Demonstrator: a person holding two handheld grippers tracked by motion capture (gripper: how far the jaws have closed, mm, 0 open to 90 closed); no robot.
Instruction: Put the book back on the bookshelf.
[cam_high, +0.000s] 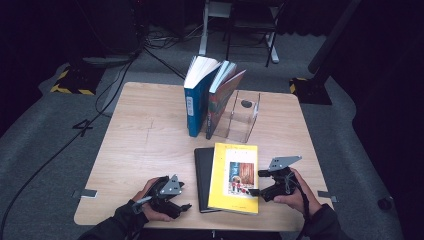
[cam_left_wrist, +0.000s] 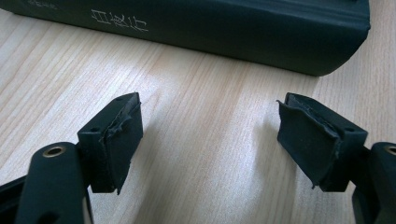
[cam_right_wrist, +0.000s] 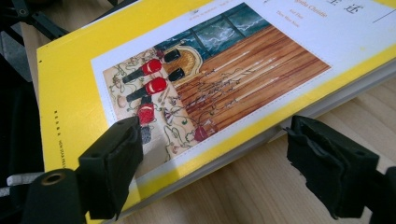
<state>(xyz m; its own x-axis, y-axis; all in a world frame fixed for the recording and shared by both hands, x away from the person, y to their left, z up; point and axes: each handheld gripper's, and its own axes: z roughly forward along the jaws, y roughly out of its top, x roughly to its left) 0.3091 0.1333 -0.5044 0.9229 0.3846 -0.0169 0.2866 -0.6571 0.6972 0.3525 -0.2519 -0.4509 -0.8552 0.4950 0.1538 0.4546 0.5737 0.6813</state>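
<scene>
The yellow book (cam_high: 234, 177) lies flat near the front edge of the surface (cam_high: 145, 140), overlapping a black book (cam_high: 203, 175) beneath its left side; the right tongs (cam_right_wrist: 212, 154) stand wide open with one pad over the cover and one beside the page edge, nothing pinched; the left tongs (cam_left_wrist: 210, 140) are open over bare wood beside the black book's spine; the paperback looks light but floppy, its glossy cover likely slippery; best pinched across the raised right edge, cover and pages together.
</scene>
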